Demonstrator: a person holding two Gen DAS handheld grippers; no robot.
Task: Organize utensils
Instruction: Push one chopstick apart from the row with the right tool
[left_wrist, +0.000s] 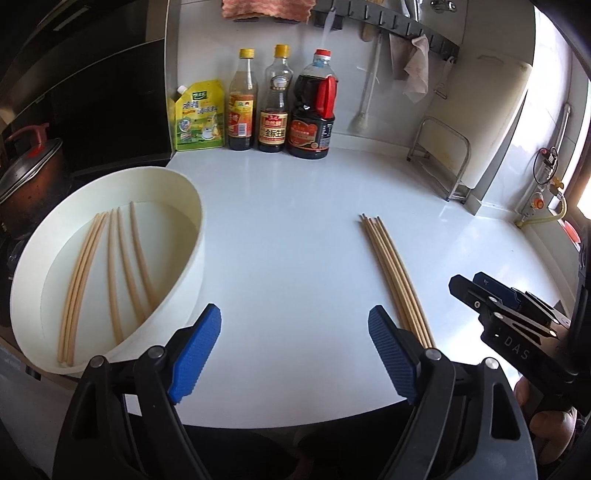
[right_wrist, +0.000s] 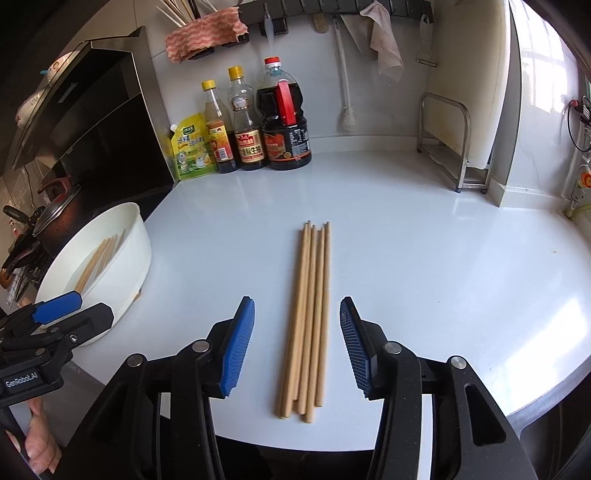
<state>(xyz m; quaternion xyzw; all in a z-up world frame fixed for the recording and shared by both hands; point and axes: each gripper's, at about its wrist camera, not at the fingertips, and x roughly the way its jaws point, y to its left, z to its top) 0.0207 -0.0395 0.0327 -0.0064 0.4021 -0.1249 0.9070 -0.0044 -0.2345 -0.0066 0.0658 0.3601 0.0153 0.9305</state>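
Lying on the white countertop (right_wrist: 424, 258), a bundle of wooden chopsticks (right_wrist: 308, 317) was arranged lengthwise, tips toward the back wall and butt ends near the front edge. The right gripper (right_wrist: 297, 345) was positioned above the near end of this bundle with its jaws spread wide; the blue ribbed pads (right_wrist: 236, 347) stood on either side of the chopsticks, apart from them, and held nothing.

The left gripper (left_wrist: 293, 354) was likewise open and empty. In the left wrist view its pads (left_wrist: 195, 354) framed bare countertop (left_wrist: 288, 229), with the loose bundle (left_wrist: 395, 273) just beside the right-hand pad and partly hidden behind it. The right gripper (left_wrist: 480, 291) appeared at the right edge of that view.

A white oval tub (left_wrist: 184, 236) stood at the left end of the counter, next to the left gripper. Several chopsticks (left_wrist: 107, 273) lay flat on its floor: a close group at the left and separate ones fanned out to the right. From the right wrist view the tub (right_wrist: 122, 266) was well apart from the bundle.

Along the back wall stood a yellow-green refill pouch (left_wrist: 199, 116) and three sauce bottles (left_wrist: 273, 107). A steel rack (left_wrist: 443, 158) occupied the right rear corner, and a lidded pot (left_wrist: 29, 177) sat beyond the tub on the left
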